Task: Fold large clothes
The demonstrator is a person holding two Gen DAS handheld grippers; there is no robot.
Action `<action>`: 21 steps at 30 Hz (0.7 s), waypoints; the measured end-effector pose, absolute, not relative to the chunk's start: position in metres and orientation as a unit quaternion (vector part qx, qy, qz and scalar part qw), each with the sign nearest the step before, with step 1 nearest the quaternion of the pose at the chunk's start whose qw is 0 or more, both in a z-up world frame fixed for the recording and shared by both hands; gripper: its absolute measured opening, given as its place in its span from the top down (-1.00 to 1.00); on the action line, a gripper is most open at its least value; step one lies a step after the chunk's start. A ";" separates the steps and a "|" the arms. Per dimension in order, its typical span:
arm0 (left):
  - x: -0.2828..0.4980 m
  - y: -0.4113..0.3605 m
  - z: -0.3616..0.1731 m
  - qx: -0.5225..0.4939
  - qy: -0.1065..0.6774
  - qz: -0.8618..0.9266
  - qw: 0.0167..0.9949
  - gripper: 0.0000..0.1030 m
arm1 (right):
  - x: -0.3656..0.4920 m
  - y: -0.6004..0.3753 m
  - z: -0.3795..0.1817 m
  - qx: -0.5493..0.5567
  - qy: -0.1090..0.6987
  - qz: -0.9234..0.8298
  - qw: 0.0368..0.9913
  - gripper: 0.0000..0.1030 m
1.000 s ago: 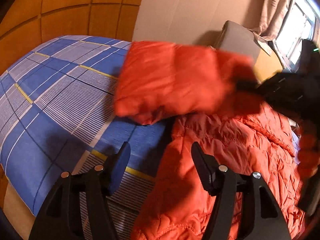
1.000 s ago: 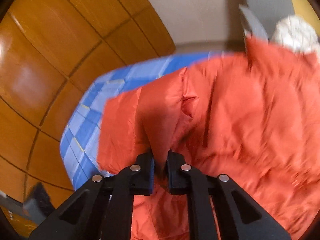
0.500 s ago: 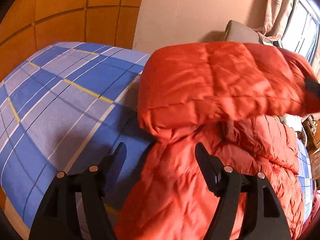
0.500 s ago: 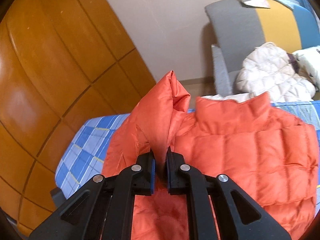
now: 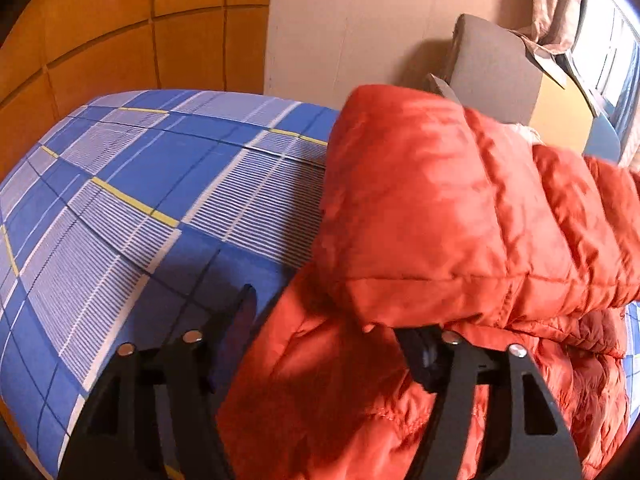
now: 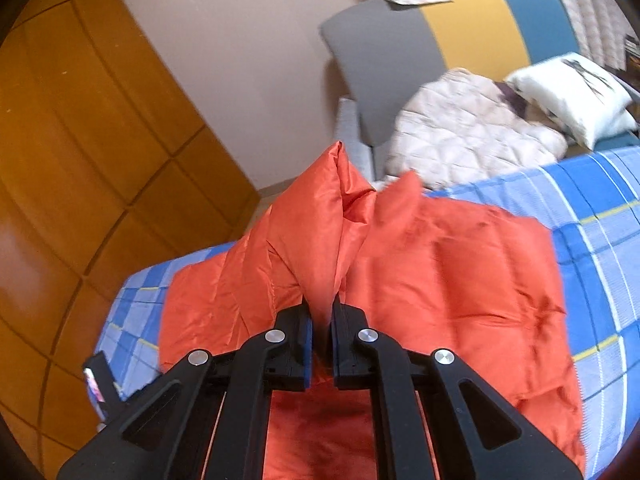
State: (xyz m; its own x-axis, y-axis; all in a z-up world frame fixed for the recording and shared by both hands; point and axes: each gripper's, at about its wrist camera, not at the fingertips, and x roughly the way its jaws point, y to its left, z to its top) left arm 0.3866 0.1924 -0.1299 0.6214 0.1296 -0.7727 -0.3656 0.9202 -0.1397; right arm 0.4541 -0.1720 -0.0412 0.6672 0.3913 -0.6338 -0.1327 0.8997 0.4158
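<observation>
An orange quilted puffer jacket (image 5: 432, 216) lies on a blue checked bed (image 5: 160, 184). One part of it is lifted and folded over the rest, hanging above my left gripper (image 5: 328, 320). That gripper is open and empty, its right finger partly hidden under the lifted fold. In the right wrist view the jacket (image 6: 460, 280) is spread on the bed (image 6: 592, 216). My right gripper (image 6: 320, 320) is shut on a pinched ridge of its fabric and holds it up.
A grey, yellow and blue sofa (image 6: 460, 40) stands behind the bed with a beige quilted garment (image 6: 468, 136) and a white pillow (image 6: 572, 92) on it. Wooden wardrobe panels (image 6: 80, 140) are at the left. A window (image 5: 608, 52) is at the far right.
The right gripper has carried the held part of the jacket over the rest, toward the left gripper. The fold now hangs lower and closer over the left gripper's right finger.
</observation>
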 end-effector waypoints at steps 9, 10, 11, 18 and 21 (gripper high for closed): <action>0.389 0.169 -0.133 -0.107 0.424 0.103 0.893 0.23 | 0.455 -0.215 -0.088 0.187 0.415 0.086 0.886 0.88; 0.389 0.167 -0.132 -0.106 0.424 0.101 0.894 0.24 | 0.455 -0.218 -0.092 0.187 0.418 0.082 0.885 0.88; 0.388 0.166 -0.132 -0.106 0.425 0.098 0.894 0.24 | 0.455 -0.220 -0.094 0.186 0.421 0.077 0.885 0.88; 0.382 0.165 -0.132 -0.098 0.428 0.089 0.894 0.30 | 0.459 -0.227 -0.110 0.175 0.441 0.047 0.879 0.88; 0.376 0.168 -0.130 -0.099 0.427 0.089 0.894 0.30 | 0.462 -0.230 -0.118 0.169 0.450 0.037 0.876 0.88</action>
